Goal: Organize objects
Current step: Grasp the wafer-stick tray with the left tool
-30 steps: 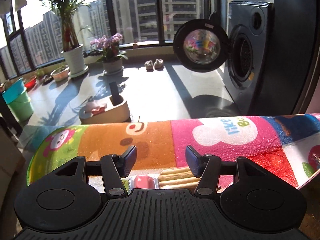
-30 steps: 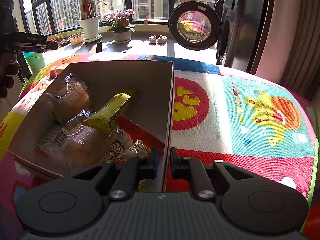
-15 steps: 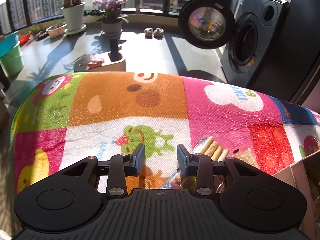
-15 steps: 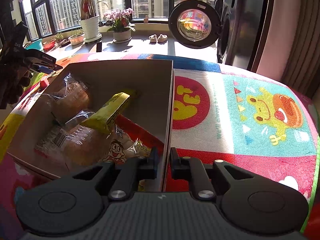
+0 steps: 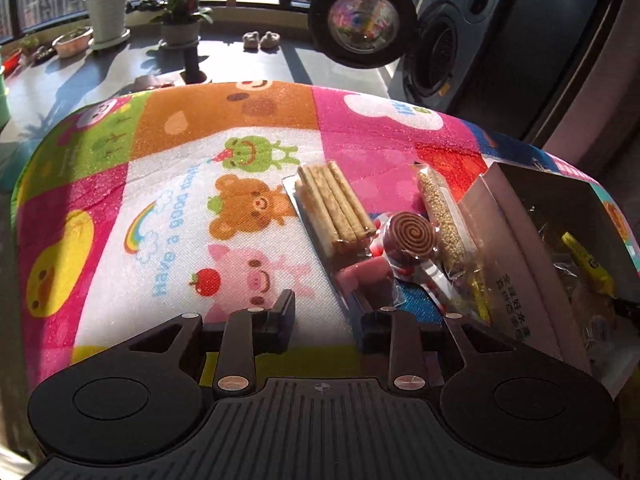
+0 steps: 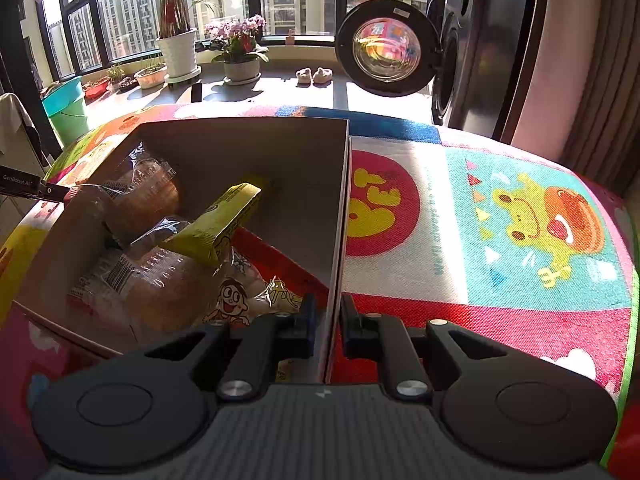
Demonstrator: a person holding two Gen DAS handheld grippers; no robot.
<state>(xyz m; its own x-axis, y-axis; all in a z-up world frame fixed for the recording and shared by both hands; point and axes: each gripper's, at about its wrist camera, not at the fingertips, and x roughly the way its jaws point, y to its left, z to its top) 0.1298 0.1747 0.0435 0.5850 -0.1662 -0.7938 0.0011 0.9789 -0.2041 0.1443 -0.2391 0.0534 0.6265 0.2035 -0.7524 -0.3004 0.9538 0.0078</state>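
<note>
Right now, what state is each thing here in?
Cardboard box: open, partly filled with snacks.
Yellow packet: propped aslant in the box.
Biscuit stick pack: sealed, lying on the mat.
Washing machine door: swung open.
Left gripper: open, empty, jaws just narrowed.
Right gripper: shut on the box wall.

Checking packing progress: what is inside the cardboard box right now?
The cardboard box holds a yellow packet lying on clear-wrapped bread buns and a red cartoon snack bag. Whatever lies beneath them, and most of the box floor, is covered.
</note>
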